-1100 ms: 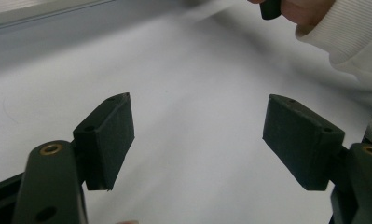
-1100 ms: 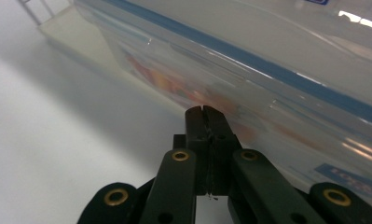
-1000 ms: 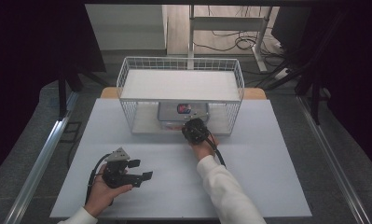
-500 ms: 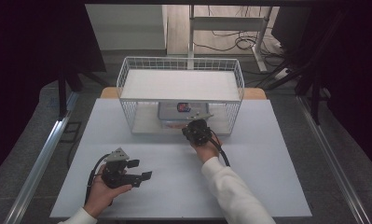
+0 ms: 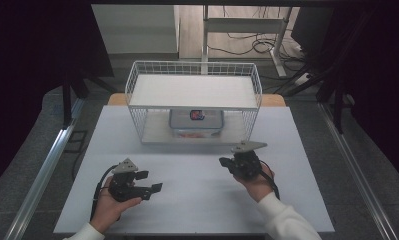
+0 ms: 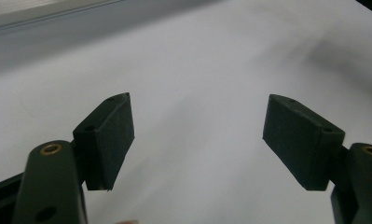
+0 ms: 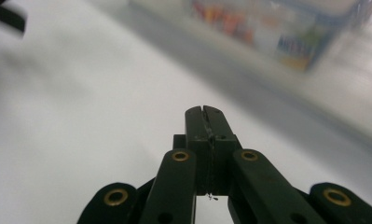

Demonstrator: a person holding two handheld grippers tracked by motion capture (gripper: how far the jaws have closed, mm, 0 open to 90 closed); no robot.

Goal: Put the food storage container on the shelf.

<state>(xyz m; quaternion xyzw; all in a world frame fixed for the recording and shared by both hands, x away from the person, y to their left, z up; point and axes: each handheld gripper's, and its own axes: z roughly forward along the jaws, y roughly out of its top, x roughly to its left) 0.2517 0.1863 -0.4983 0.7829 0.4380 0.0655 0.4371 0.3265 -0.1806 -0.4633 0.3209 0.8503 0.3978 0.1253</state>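
Wire basket holds clear, rectangular plastic container.

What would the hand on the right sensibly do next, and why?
Probably open the right gripper and reach toward the clear box in the wire rack: its jaws are pressed shut on nothing, and it sits on the table apart from the rack.

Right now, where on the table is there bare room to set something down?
Bare white table lies between the left gripper and right gripper, and in strips either side of the wire rack. It is crowded under the rack's shelf, where a clear container sits.
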